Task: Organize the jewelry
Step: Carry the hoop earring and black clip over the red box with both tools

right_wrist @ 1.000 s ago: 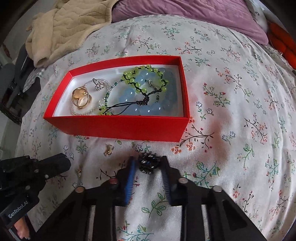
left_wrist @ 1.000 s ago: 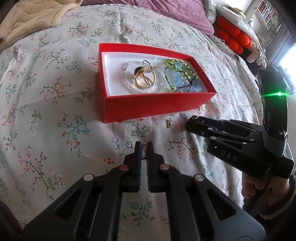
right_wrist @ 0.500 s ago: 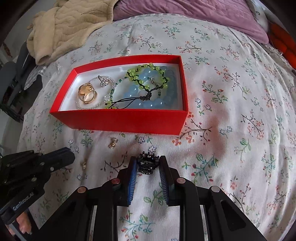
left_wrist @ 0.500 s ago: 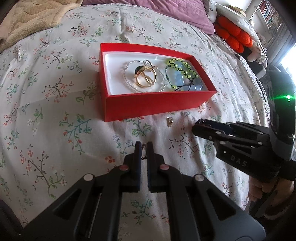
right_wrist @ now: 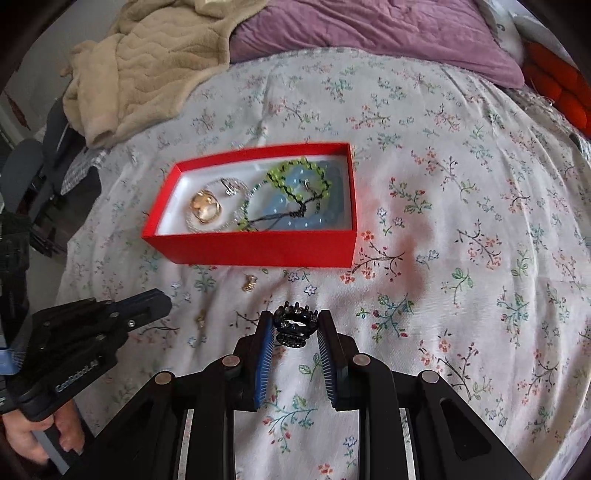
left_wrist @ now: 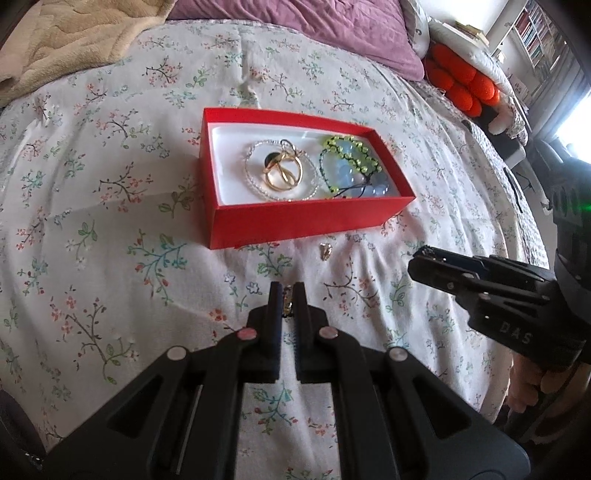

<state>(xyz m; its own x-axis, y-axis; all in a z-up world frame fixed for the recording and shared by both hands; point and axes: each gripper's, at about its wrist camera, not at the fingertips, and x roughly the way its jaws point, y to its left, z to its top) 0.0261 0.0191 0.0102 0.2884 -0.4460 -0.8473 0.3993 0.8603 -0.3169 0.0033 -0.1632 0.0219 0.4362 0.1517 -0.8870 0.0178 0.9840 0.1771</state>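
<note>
A red box (left_wrist: 295, 221) (right_wrist: 258, 247) sits on the floral bedspread. It holds gold rings (left_wrist: 282, 173), a clear bead loop and green and blue bead bracelets (right_wrist: 295, 184). My right gripper (right_wrist: 295, 325) is shut on a black jewelled ring (right_wrist: 295, 326), held above the bed in front of the box; in the left wrist view it (left_wrist: 424, 254) shows side-on at the right. My left gripper (left_wrist: 288, 295) (right_wrist: 162, 301) is shut, low over the bed. A small gold piece (left_wrist: 288, 300) (right_wrist: 200, 319) lies just beyond its tips. Another gold piece (left_wrist: 325, 251) (right_wrist: 249, 285) lies near the box front.
A beige blanket (right_wrist: 147, 66) and a purple pillow (right_wrist: 369, 33) lie at the head of the bed behind the box. An orange cushion (left_wrist: 461, 85) and shelves are at the far right. A person's hand (right_wrist: 44, 439) grips the left gripper's handle. The bed edge drops off at the left.
My right gripper has risen and drawn back with the black ring between its pads, so the box looks smaller. The left gripper has stayed where it was.
</note>
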